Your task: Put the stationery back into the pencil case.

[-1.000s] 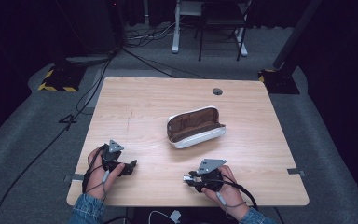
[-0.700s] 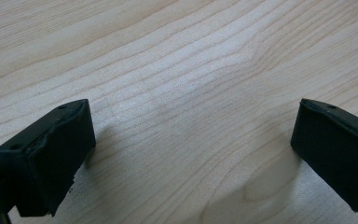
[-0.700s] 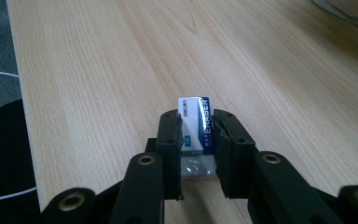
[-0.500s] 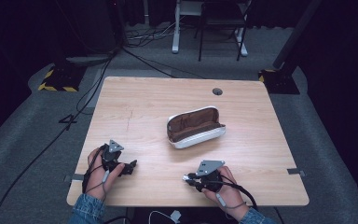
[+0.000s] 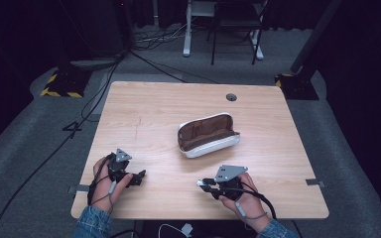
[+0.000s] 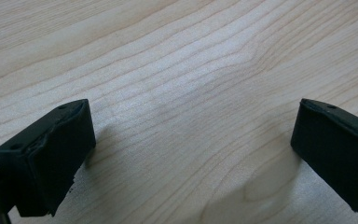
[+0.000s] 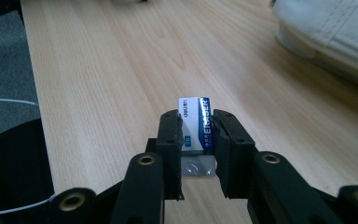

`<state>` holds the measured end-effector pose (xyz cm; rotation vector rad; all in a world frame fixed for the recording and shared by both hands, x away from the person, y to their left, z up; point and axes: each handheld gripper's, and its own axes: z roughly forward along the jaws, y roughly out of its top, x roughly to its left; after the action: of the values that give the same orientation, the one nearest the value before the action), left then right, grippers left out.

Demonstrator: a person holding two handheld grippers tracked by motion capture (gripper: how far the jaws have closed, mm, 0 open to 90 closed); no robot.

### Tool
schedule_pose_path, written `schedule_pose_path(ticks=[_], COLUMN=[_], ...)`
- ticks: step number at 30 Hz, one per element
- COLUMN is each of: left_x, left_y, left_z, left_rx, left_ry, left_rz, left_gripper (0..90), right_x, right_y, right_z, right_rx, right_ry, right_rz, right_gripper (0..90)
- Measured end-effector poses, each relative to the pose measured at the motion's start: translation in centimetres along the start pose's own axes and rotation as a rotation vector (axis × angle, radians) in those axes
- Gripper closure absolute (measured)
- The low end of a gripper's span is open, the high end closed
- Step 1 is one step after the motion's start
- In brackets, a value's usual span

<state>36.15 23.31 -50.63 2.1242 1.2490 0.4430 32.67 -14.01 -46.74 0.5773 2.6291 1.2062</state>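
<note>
Light wood-grain rectangular tabletop (image 5: pixel 144 106) with a small round grommet hole (image 5: pixel 231 97) near its far edge, sitting on grey carpet floor (image 5: pixel 25 163). Black cables (image 5: pixel 74 126) run across the carpet at left; yellow-black hazard-striped stand base (image 5: pixel 59 84) at far left, second dark base (image 5: pixel 297 82) at far right. White-legged desk frame (image 5: pixel 188 29) and dark chair (image 5: pixel 235 25) behind, rest of the room unlit.
</note>
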Motion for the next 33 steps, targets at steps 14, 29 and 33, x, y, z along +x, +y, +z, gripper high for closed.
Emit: schedule_pose_path(ticks=[14,29,33], left_x=[0.0,0.0,0.0], left_y=[0.0,0.0,0.0], left_z=[0.0,0.0,0.0], left_rx=[0.000,0.000,0.000], left_ry=[0.000,0.000,0.000], left_rz=[0.000,0.000,0.000], left_gripper=[0.2,0.1,0.2], right_x=[-1.1,-3.3,-4.0], right_y=[1.5,3.6,4.3], right_z=[-2.0,-3.4,-3.8], right_rx=[-0.064,-0.091,-0.095], right_ry=[-0.030,-0.068,-0.074], right_rz=[0.019,0.048,0.059], right_gripper=[73.6,73.6,73.6])
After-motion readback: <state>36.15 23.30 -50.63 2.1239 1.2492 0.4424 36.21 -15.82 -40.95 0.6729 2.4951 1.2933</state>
